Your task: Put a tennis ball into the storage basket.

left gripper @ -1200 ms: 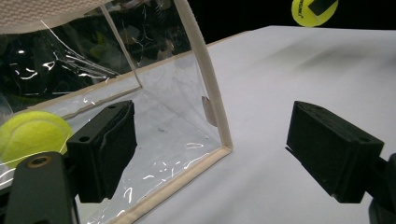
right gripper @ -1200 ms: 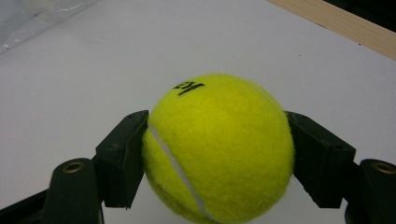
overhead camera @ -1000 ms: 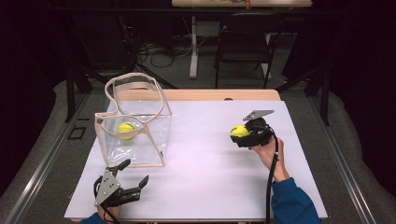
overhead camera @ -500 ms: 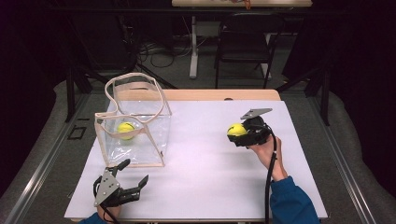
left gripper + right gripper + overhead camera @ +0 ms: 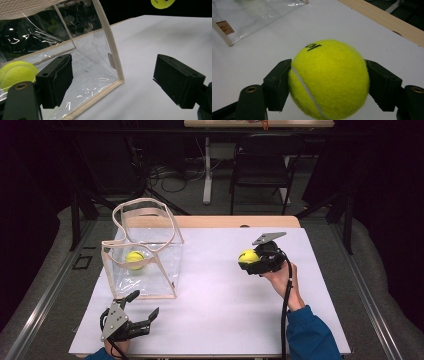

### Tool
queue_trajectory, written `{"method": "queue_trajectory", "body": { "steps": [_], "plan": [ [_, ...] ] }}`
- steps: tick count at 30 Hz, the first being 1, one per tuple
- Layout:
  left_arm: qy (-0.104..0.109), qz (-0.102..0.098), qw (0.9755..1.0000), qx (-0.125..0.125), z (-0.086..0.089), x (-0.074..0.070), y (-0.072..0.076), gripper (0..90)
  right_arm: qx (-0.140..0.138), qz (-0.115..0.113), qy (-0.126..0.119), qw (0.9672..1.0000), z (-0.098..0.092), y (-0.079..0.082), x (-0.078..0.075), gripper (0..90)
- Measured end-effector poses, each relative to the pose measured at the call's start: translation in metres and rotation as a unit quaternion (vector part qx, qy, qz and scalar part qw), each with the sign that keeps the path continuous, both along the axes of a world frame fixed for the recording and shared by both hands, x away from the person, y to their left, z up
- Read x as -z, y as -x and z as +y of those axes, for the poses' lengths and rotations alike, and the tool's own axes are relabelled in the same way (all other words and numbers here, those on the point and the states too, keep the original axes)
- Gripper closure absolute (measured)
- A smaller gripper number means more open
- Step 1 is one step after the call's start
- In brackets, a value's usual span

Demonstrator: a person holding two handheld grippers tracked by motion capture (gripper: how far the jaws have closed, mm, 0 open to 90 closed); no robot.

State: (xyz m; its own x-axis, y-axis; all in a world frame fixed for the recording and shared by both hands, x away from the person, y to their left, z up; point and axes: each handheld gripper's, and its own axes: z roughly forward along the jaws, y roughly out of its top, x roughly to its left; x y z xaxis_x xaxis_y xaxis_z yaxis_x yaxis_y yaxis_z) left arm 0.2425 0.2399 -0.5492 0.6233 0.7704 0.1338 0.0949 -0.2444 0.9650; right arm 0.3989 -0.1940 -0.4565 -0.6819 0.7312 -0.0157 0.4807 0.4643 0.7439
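Note:
A yellow tennis ball [image 5: 247, 255] is held above the white table, right of centre, with my right gripper [image 5: 249, 258] shut on it. In the right gripper view the ball [image 5: 329, 80] sits pressed between both black pads, and my right gripper [image 5: 328, 86] points toward the clear bag [image 5: 249, 15]. The clear plastic bag [image 5: 145, 270] with cream trim stands at the left, a second tennis ball [image 5: 135, 259] inside it. My left gripper [image 5: 145, 303] rests open near the front left edge, just before the bag's corner [image 5: 117, 81], nothing between its jaws.
The bag's cream handles [image 5: 145, 215] arch above its open top. The table's white sheet [image 5: 225, 315] ends in a wooden strip [image 5: 240, 221] at the far side. A dark chair [image 5: 260, 175] and cables lie beyond the table.
The right hand has shifted slightly to the left with the ball in its jaws. The left gripper and the bag have stayed put.

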Motion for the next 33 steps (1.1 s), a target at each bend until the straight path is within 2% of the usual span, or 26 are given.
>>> {"method": "queue_trajectory", "body": {
  "steps": [12,33],
  "plan": [
    [0.002,0.001,1.0,0.0,0.0,0.001,0.0,15.8,-0.01,0.001,-0.005,0.9999,0.006,-0.005,-0.01,26.4],
    [0.003,0.001,1.0,-0.005,0.001,0.001,0.0,15.8,-0.037,-0.001,-0.006,0.9993,0.03,-0.016,-0.027,26.4]
  ]
}}
